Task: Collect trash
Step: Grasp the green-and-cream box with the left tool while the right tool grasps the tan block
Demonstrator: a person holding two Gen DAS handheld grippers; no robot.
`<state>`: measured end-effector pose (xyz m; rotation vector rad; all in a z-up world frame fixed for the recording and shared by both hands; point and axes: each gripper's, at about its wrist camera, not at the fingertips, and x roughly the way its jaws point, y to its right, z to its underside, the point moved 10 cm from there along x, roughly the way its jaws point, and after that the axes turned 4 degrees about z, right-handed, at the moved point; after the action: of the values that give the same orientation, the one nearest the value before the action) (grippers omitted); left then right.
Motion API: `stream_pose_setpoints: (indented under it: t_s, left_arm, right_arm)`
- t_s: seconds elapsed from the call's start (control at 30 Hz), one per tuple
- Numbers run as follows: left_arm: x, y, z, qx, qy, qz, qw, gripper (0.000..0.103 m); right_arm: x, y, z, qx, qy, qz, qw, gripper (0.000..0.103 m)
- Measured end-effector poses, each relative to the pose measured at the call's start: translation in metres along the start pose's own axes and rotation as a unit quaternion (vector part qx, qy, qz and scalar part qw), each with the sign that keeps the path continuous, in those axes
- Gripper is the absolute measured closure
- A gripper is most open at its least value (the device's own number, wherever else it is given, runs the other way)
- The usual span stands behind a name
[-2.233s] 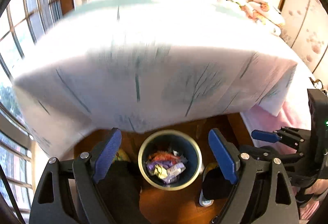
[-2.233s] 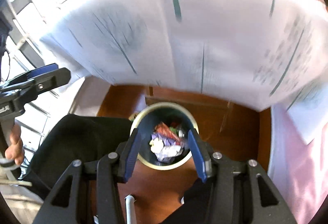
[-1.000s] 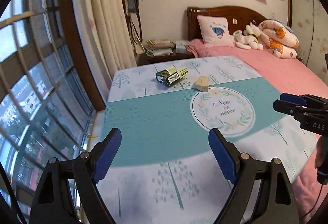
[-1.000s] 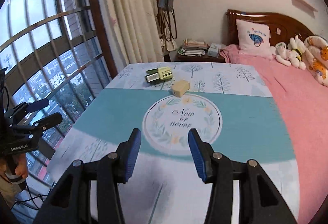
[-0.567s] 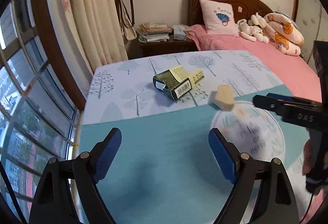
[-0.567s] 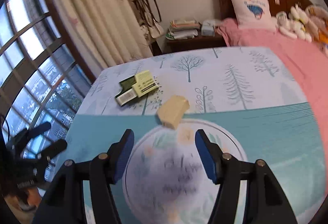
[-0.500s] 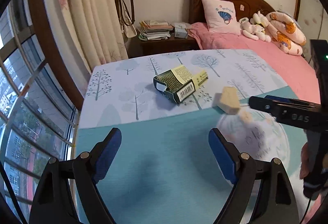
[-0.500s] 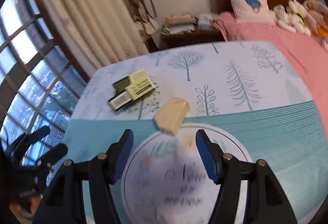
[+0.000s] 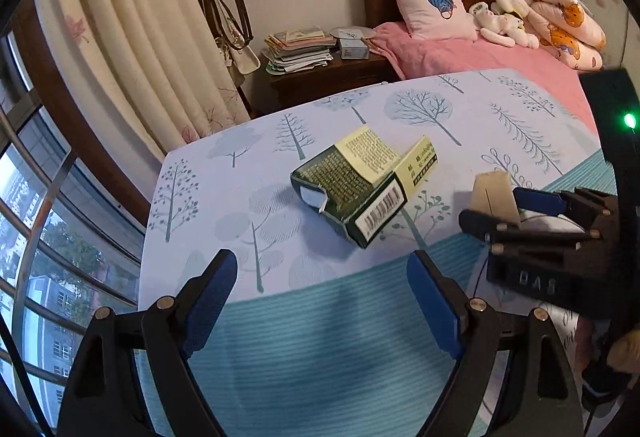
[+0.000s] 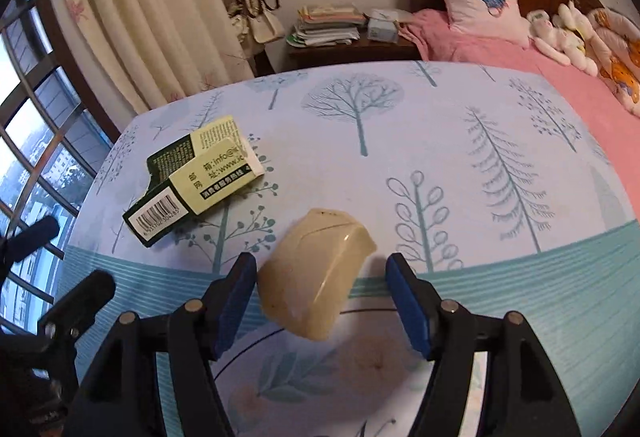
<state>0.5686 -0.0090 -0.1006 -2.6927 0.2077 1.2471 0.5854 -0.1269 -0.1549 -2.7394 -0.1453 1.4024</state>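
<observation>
A crumpled green and yellow carton (image 9: pixel 360 193) lies on the tree-print tablecloth (image 9: pixel 280 357), just ahead of my left gripper (image 9: pixel 320 297), which is open and holds nothing. A beige packet (image 10: pixel 320 277) lies to the carton's right. My right gripper (image 10: pixel 322 297) is open and low over the cloth; its blue pads (image 10: pixel 408 301) stand on either side of the packet without pressing it. In the left wrist view the right gripper (image 9: pixel 532 213) shows at the right, around the packet (image 9: pixel 494 193). The carton (image 10: pixel 192 185) also shows in the right wrist view.
The table's far and left edges (image 9: pixel 160 173) lie close beyond the carton. Behind them are a curtain (image 9: pixel 132 49), a barred window (image 9: pixel 36 217) and a nightstand with stacked books (image 9: pixel 304 49). A pink bed (image 10: pixel 540 57) runs along the right side.
Both grippers have come up from the bin under the table, then moved forward and down over the cloth to the carton and packet. The right jaws have widened and now flank the packet.
</observation>
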Motion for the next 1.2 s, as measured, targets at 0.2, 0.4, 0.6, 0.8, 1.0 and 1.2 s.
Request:
stream_pose_setpoints:
  t_s: [0.2, 0.4, 0.6, 0.8, 1.0, 1.2]
  left_arm:
    - [0.016, 0.013, -0.011, 0.019, -0.005, -0.006, 0.9998, 0.017]
    - [0.040, 0.028, -0.024, 0.030, -0.008, -0.009, 0.9995, 0.018]
    - [0.066, 0.035, -0.034, 0.046, -0.013, -0.034, 0.9983, 0.018]
    - [0.074, 0.038, -0.043, 0.054, -0.004, -0.051, 0.9973, 0.059]
    - [0.051, 0.034, -0.039, 0.021, 0.008, -0.023, 0.9995, 0.080]
    - [-0.013, 0.029, -0.015, 0.004, 0.027, 0.014, 0.9995, 0.080]
  right_arm:
    - [-0.003, 0.000, 0.001, -0.025, 0.019, -0.029, 0.999, 0.049]
    - [-0.007, 0.012, 0.005, -0.028, 0.014, -0.049, 0.998, 0.050]
    - [-0.013, 0.026, 0.011, -0.036, 0.009, -0.063, 0.997, 0.050]
    - [-0.017, 0.028, 0.016, -0.044, 0.012, -0.071, 0.996, 0.050]
    - [-0.026, 0.028, 0.026, -0.029, 0.005, -0.094, 0.995, 0.051]
    - [-0.065, 0.026, 0.046, -0.015, 0.016, -0.124, 0.992, 0.053]
